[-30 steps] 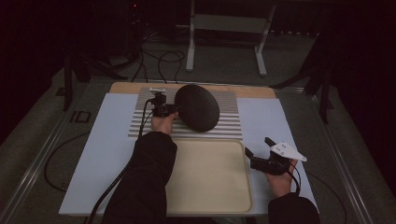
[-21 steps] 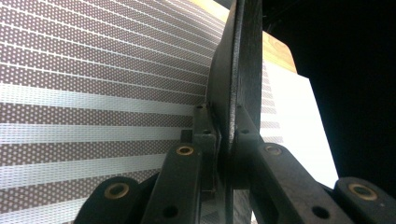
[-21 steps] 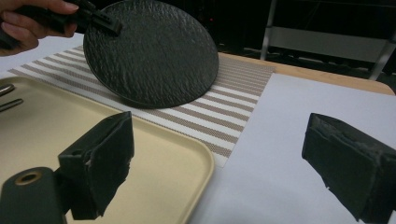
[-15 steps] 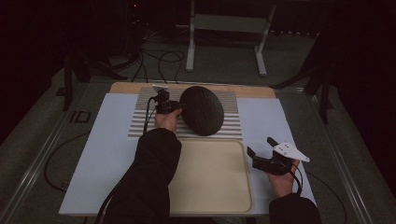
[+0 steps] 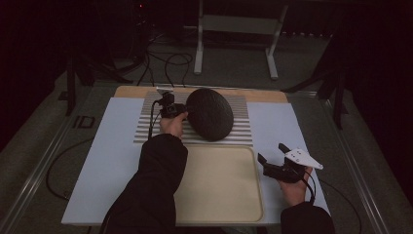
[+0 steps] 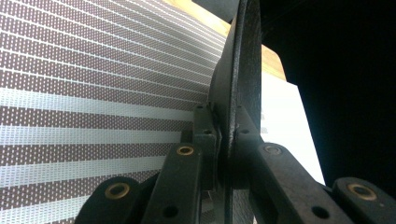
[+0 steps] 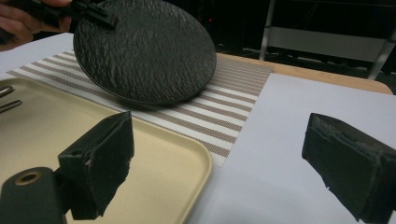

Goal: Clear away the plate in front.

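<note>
Up at the far side of the counter [image 5: 117,165], the left gripper [image 5: 176,111] has its jaws clamped on the rim of a round black plate with a rough, bumpy skin [image 5: 210,114]. The plate is tilted, with its gripped edge lifted up and its other edge down on a placemat of woven brown and white stripes [image 5: 243,131]. In the left gripper view the plate's thin dark rim [image 6: 238,84] stands up like a wall between the two black jaws, and the striped mat [image 6: 84,93] looks full of tiny dots, like a net. A hand [image 5: 173,125] in a dark sleeve holds that gripper.

Nearer to the person lies a smooth cream tray with rounded corners [image 5: 253,161]. It looks like plastic and it touches the near edge of the striped mat. In the right gripper view two thin silver metal rods [image 7: 7,98] poke in over the tray's left edge; what they are cannot be told.

Off to the right, the right gripper [image 5: 272,155] rests just beside the tray, over the pale, flat counter top. Its jaws are wide apart with nothing between them. Its soft black pads [image 7: 109,158] look worn and crumbly at the edges. A wooden board [image 5: 268,95] peeks out behind the mat
</note>
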`<state>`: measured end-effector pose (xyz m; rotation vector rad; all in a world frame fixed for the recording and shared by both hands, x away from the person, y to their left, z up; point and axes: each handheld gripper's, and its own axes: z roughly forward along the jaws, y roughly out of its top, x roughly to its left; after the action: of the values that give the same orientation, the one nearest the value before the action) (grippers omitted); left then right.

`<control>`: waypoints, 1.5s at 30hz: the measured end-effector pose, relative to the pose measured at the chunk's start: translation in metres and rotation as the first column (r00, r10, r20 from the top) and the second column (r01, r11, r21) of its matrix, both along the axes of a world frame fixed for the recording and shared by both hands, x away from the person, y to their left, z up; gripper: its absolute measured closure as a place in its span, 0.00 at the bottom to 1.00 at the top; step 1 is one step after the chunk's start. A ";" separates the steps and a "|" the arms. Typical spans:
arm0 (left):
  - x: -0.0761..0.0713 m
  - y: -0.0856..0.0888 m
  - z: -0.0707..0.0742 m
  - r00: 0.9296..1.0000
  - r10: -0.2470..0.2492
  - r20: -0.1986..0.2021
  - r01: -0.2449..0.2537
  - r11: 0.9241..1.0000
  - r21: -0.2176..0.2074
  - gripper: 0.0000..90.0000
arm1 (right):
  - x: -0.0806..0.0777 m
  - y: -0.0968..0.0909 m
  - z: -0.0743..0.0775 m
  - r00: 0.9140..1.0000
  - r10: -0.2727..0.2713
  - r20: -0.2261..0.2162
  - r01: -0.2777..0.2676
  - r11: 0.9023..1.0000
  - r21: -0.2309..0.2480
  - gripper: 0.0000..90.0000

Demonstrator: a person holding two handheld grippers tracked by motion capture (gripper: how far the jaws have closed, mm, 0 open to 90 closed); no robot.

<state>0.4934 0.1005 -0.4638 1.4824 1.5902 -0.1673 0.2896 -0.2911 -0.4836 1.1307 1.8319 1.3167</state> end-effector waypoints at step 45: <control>-0.029 0.010 0.036 0.997 -0.066 0.048 0.071 0.992 -0.100 0.95 | 0.000 0.000 0.000 1.000 0.003 -0.004 -0.003 1.000 0.002 0.10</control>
<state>0.4645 0.1104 -0.4281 1.4522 1.4745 -0.2491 0.2895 -0.2906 -0.4837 1.1322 1.8362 1.3198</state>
